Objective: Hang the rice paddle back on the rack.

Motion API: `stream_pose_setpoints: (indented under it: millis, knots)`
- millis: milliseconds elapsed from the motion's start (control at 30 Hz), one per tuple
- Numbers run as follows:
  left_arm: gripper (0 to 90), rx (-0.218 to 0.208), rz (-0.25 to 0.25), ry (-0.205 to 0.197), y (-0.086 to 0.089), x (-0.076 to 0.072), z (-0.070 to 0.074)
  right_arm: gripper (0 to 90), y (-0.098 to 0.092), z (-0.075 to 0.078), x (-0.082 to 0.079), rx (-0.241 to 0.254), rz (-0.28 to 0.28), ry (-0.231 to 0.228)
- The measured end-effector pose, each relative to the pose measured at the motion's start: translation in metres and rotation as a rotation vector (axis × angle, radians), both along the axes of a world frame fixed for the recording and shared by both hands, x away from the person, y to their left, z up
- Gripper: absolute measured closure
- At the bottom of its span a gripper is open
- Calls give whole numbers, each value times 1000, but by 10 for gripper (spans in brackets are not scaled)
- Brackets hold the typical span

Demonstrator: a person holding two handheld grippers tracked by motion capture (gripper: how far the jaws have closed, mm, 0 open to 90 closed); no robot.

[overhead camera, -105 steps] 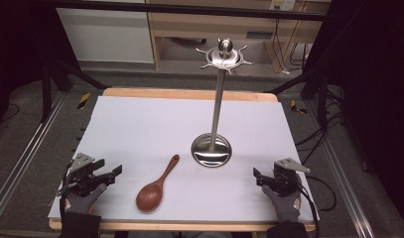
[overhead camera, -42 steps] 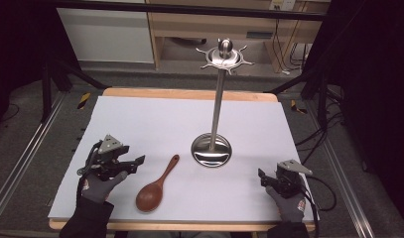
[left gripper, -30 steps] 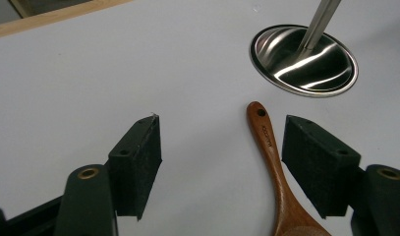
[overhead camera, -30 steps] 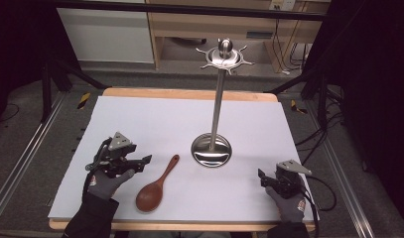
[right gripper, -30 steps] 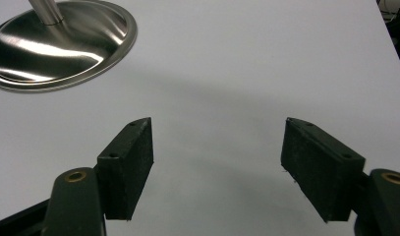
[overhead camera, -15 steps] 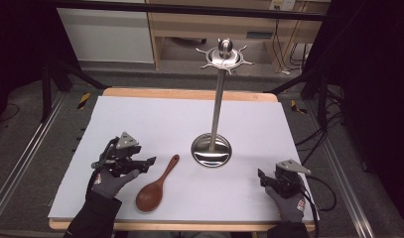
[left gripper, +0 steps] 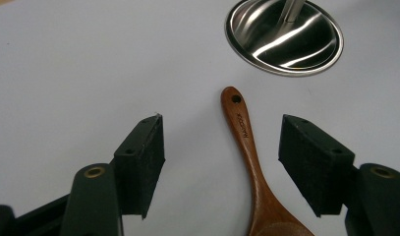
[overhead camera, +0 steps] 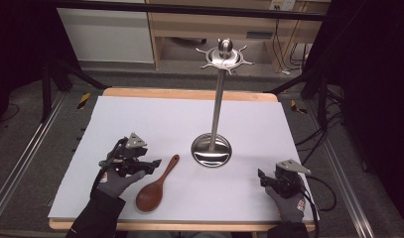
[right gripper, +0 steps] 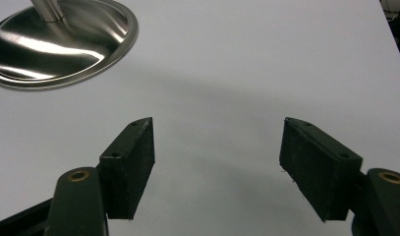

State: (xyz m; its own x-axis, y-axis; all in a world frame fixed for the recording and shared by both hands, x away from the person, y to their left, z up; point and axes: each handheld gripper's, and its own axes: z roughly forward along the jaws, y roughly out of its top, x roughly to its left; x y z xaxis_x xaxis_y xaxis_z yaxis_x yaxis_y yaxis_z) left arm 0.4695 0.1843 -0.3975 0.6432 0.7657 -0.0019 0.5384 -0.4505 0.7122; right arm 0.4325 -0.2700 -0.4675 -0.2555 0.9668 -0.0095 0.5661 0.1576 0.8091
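The left tongs (overhead camera: 151,163) sit low over the white desk (overhead camera: 140,119), jaws spread wide, w/ nothing gripped. In the left gripper view the tongs (left gripper: 221,147) straddle the handle of the wooden spoon (left gripper: 249,147): 1 jaw on each side, neither touching it. The spoon (overhead camera: 157,184) lies flat near the front-left of the desk, bowl toward the person, handle end w/ its hanging hole pointing at the steel stand's round base (left gripper: 284,37), close to it but apart. The stand (overhead camera: 218,99) is upright mid-desk, w/ a hooked ring on top. The right tongs (overhead camera: 261,176) are at the front-right, well apart from the spoon; the right gripper view has them (right gripper: 216,162) wide open over bare desk, stand base (right gripper: 60,42) off to 1 side.
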Motion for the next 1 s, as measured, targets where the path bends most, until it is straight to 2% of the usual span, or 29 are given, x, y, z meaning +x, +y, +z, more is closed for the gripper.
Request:
stream_pose_setpoints:
  millis: [433, 667, 733, 1000]
  knots:
    - [379, 48, -32, 44, -12, 1, -3, 301, 1, 1, -1, 8, 2, 6]
    - [418, 89, -62, 78, -20, 1, -8, 311, 1, 1, -1, 11, 6, 10]
    - [425, 87, -62, 87, -22, 1, -9, 315, 1, 1, -1, 14, 5, 12]
    - [462, 126, -80, 128, -26, 2, -13, 325, 1, 1, -1, 10, 13, 11]
